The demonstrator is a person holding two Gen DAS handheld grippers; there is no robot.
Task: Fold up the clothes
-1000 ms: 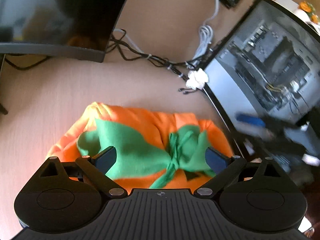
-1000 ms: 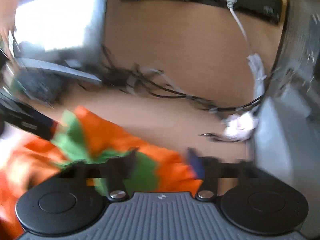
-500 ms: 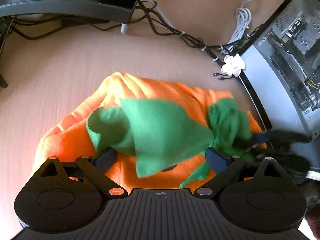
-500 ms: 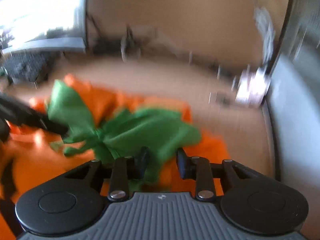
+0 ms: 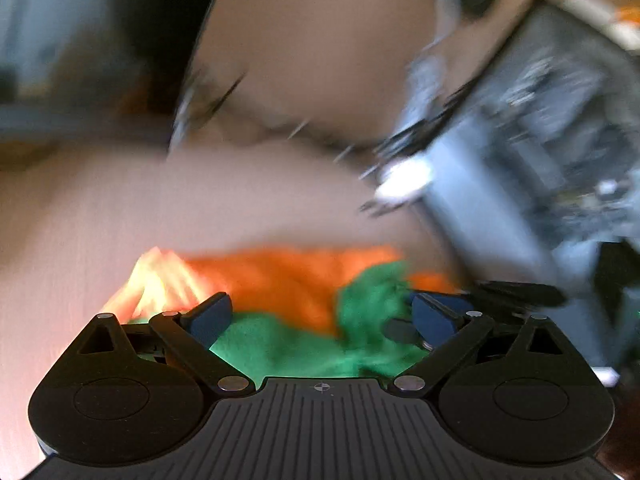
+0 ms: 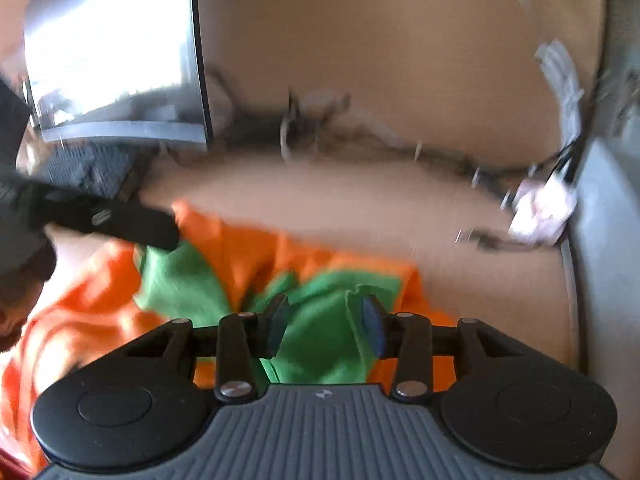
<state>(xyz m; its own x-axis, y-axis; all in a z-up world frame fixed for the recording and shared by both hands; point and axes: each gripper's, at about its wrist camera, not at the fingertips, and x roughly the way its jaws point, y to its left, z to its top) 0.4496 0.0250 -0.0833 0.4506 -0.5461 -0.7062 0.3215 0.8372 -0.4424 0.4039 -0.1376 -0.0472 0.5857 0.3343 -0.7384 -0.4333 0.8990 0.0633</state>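
While both views blur, an orange-and-green garment point(image 6: 256, 264) lies bunched on the desk point(image 5: 256, 208).
Largest to smallest: the computer case point(image 5: 532, 152) stands just beside the garment; the left hand-held gripper point(image 5: 322, 316) hangs spread wide over green fabric, grasping nothing; the right hand-held gripper point(image 6: 324, 324) straddles a green fold, part-open. Risk: the fold could slip, or cloth could snag nearby cables point(image 6: 320, 140).
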